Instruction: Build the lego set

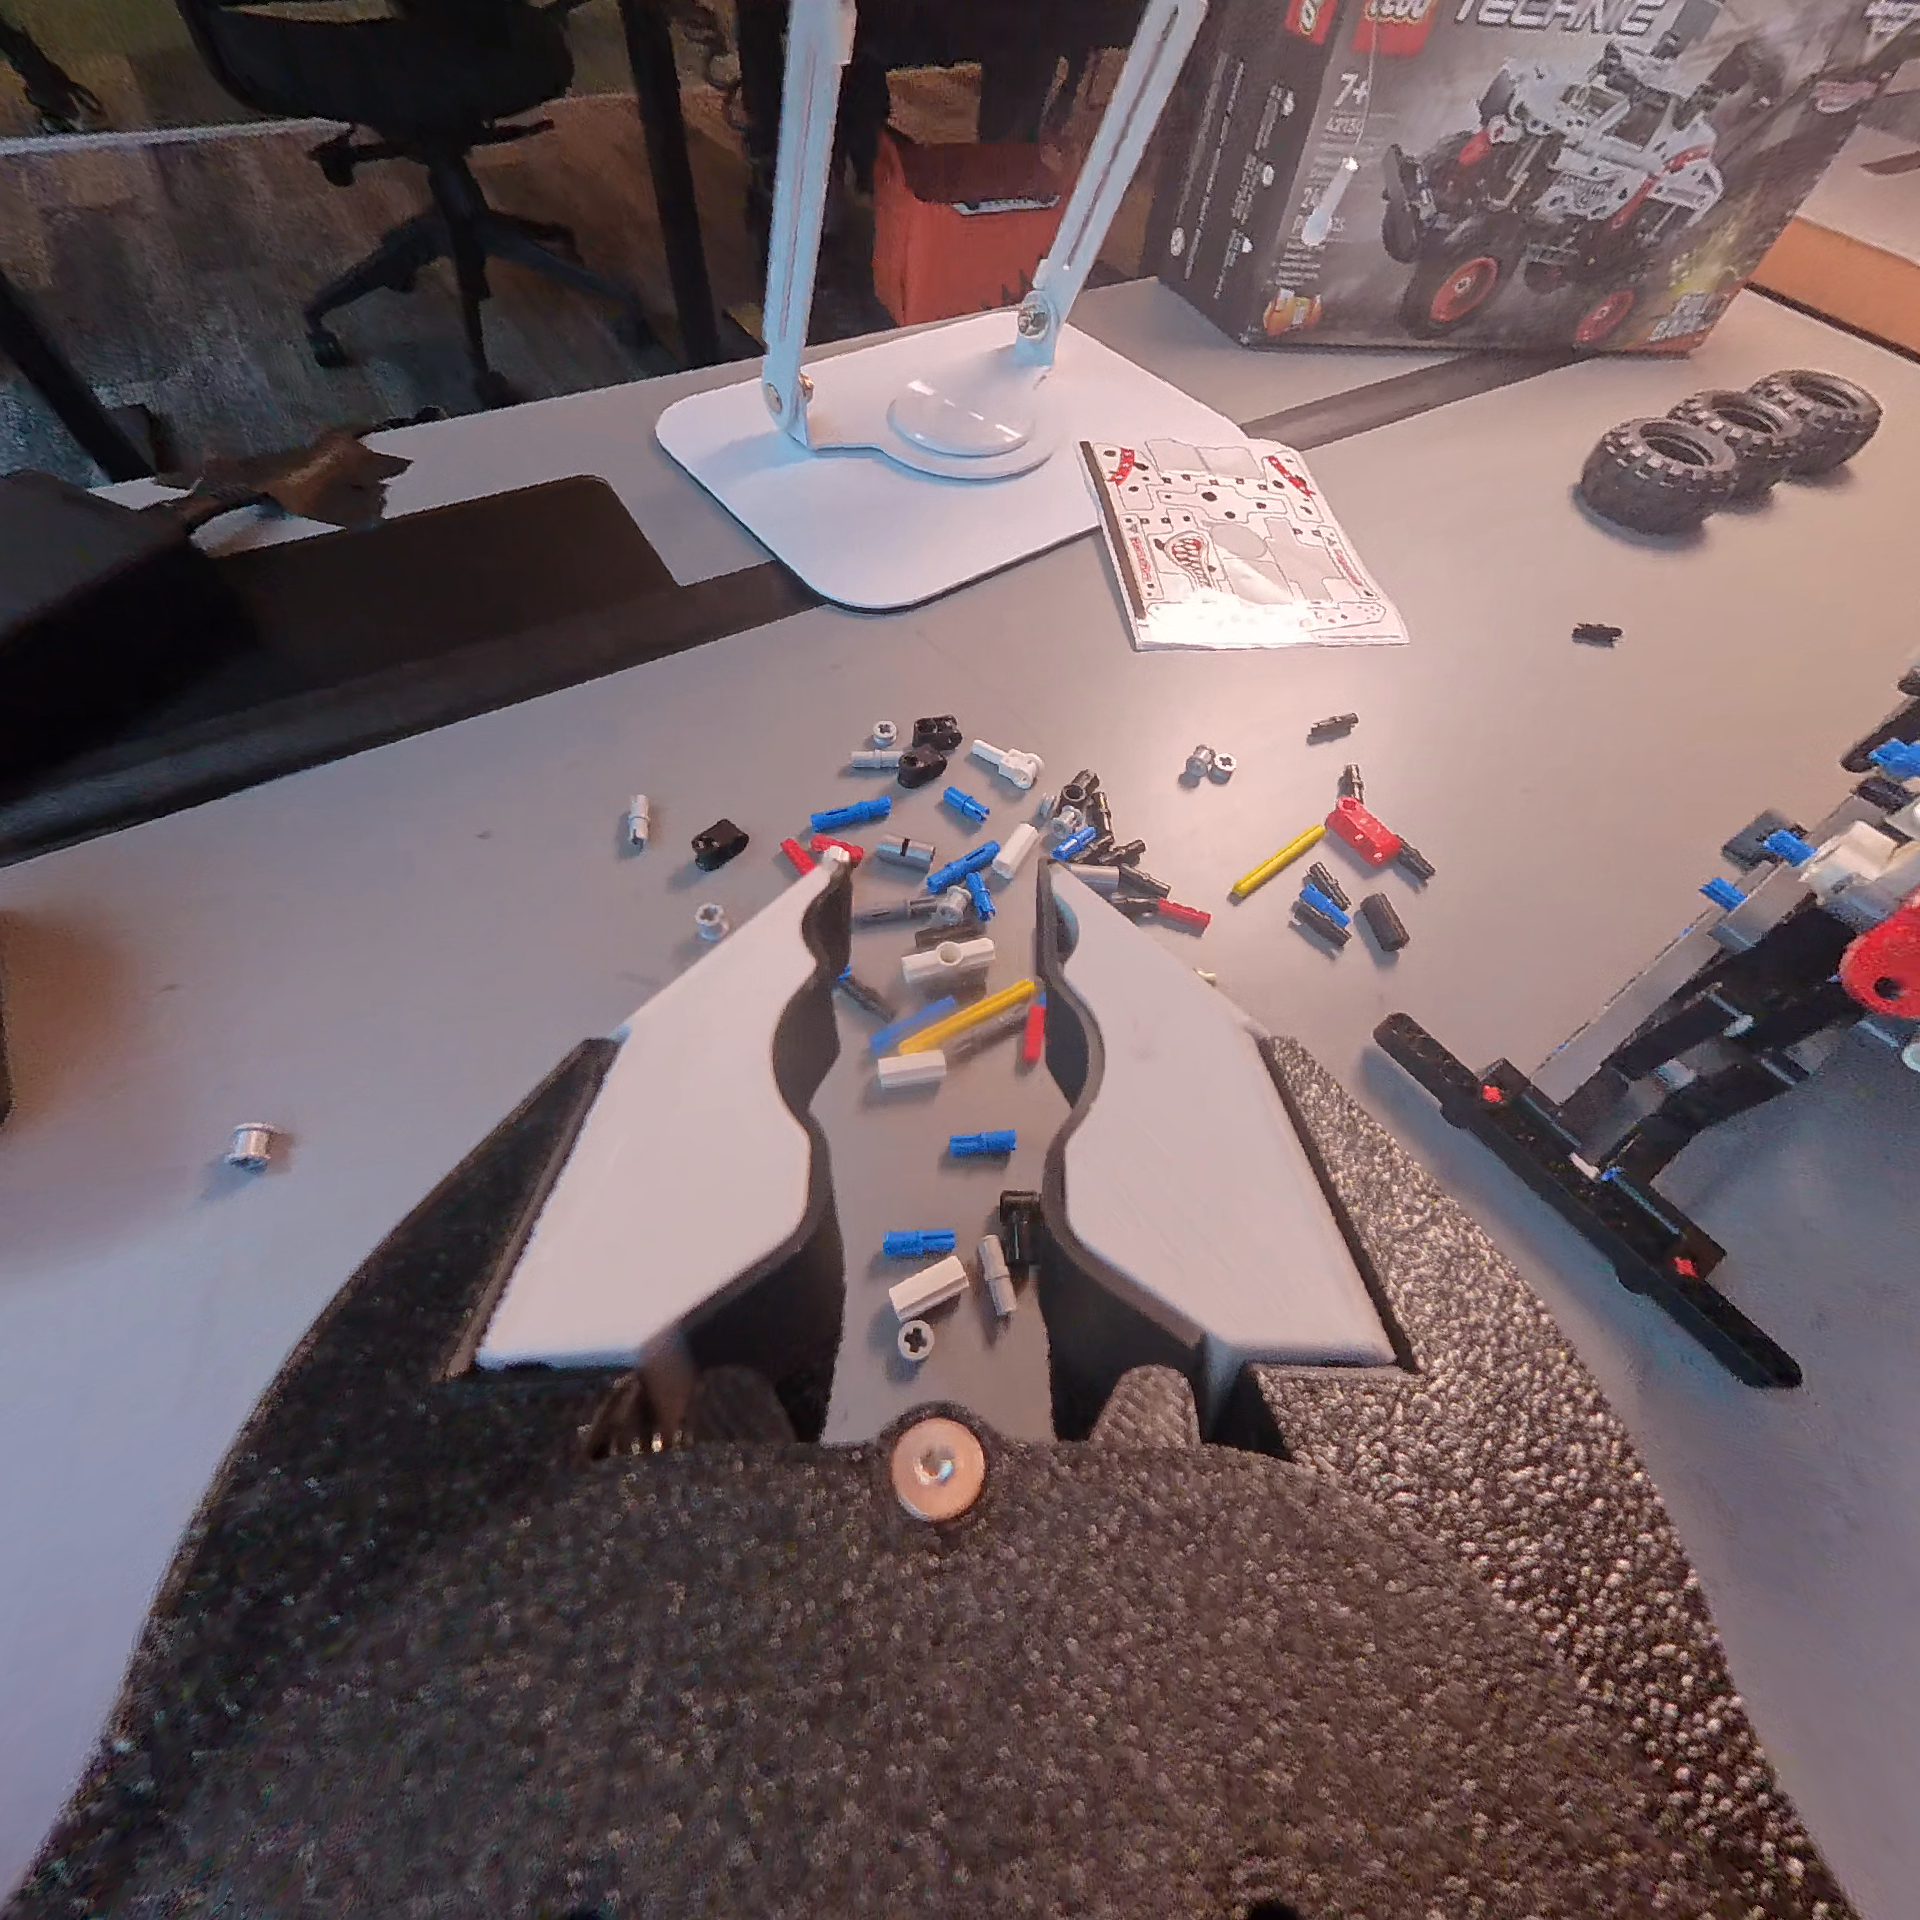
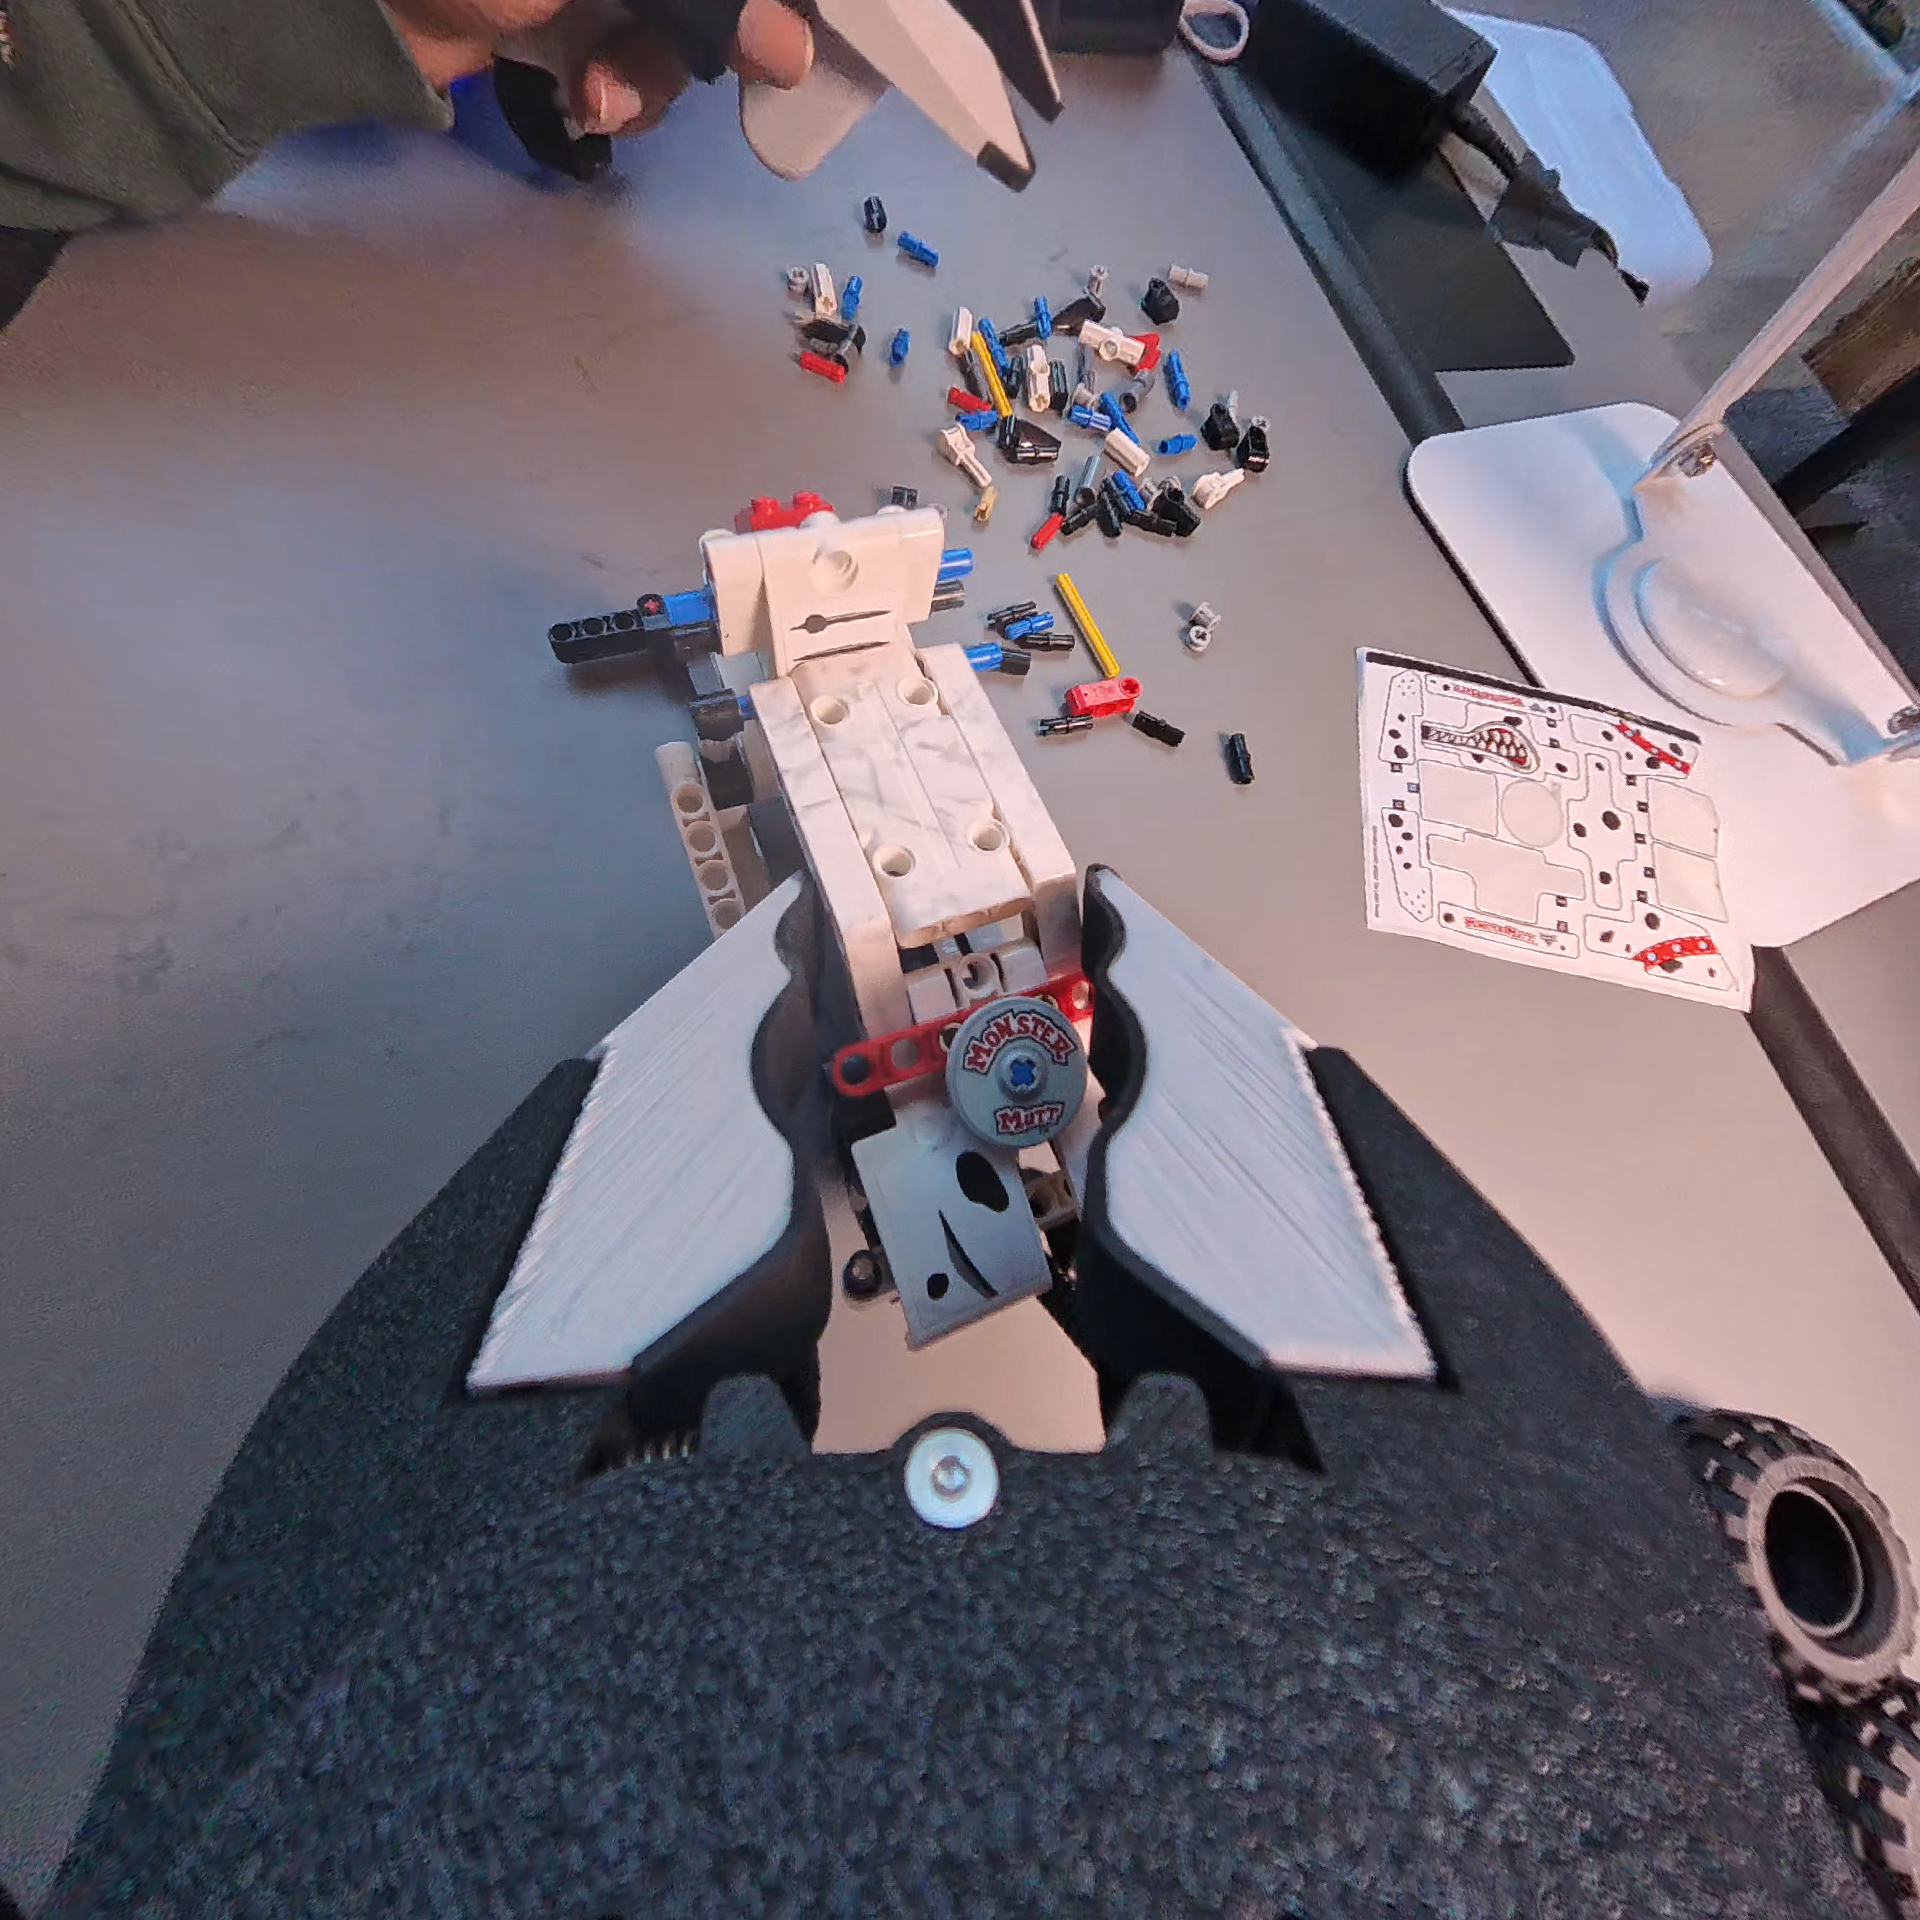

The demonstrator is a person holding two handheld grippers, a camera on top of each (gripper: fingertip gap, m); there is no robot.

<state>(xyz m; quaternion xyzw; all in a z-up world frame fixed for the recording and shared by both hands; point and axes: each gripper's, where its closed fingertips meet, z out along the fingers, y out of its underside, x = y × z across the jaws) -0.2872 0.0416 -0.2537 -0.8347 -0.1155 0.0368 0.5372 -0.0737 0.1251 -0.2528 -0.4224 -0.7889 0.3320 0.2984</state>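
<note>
truck body [image 2: 914,821] between right gripper [image 2: 940,914] fingers; loose pins [image 1: 956,914] between left gripper [image 1: 940,883] fingers

The left wrist view looks low across the tabletop [image 1: 312,935] toward its far edge, close over the loose pieces [image 1: 966,883]. The right wrist view looks steeply down, close above the part-built truck [image 2: 894,790]. Both share the pieces, the sticker sheet [image 1: 1236,545] and the lamp base [image 1: 883,488].

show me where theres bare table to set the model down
Bare grey table lies left of the half-built truck model, up to the person's sleeve. Crowded: the loose pin pile beyond the model, then the sticker sheet and lamp base to its right; tyres sit at near right.
</note>
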